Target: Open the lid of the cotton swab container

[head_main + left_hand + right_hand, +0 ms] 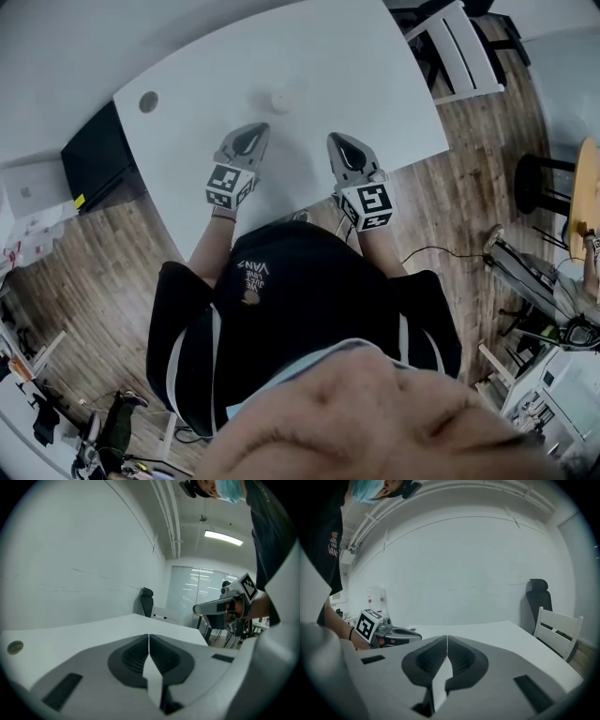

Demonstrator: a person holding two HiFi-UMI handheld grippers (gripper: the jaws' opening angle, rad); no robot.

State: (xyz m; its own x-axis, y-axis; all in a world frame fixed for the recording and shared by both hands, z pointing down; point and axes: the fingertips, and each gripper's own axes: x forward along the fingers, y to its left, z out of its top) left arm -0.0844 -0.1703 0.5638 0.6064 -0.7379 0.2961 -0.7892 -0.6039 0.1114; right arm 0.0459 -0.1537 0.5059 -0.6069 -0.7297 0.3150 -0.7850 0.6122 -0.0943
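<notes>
**White desk, container standing clear of two closed grippers**

On the desk (375,84), in the upper middle of the head view, sat the cotton swab container (279,100), a small pale round thing too washed out for its lid to be read. It stood alone, touched by nothing, and neither gripper view showed it.

Below it in the frame, the left gripper (256,128) and the right gripper (336,140) pointed up the desk, side by side and well apart, with the container beyond their tips and roughly between their lines. Each gripper's own view showed its jaws closed, pads meeting along a thin seam with nothing between them. The marker cubes sat at the near ends, by the person's forearms.

Farther left on the desk lay a round grey grommet (148,101). Past the desk's upper right corner stood a white slatted chair (461,42), and a black office chair (146,601) waited by the far wall. A wooden floor (469,178) spread around the desk, with a dark cabinet (94,155) at its left edge.
</notes>
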